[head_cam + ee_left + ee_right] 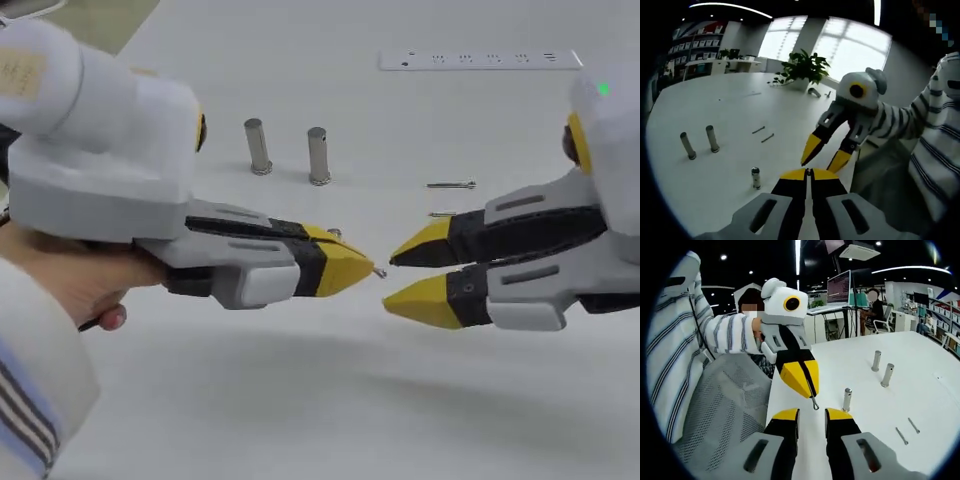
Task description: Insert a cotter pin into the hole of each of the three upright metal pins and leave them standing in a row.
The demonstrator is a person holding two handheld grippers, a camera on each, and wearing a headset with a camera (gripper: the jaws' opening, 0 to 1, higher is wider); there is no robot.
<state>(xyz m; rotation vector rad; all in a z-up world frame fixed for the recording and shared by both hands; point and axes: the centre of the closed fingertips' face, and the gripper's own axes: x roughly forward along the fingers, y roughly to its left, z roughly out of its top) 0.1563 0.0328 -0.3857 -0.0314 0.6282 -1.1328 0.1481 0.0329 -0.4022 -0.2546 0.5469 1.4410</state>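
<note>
As left gripper (pixel 371 269) pinches, cotter pin (pixel 814 403) beyond jaws

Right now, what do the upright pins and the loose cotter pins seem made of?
Three short cylindrical upright pins: silvery grey metal, likely steel, with a dull satin sheen. Two thin loose cotter pins: glinting metal wire, probably; too small to be sure.

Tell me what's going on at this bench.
A person holds two grippers nose to nose above the table. The left gripper is shut on a cotter pin; the right gripper is open, facing it. Three metal pins stand upright, and two loose cotter pins lie nearby.
</note>
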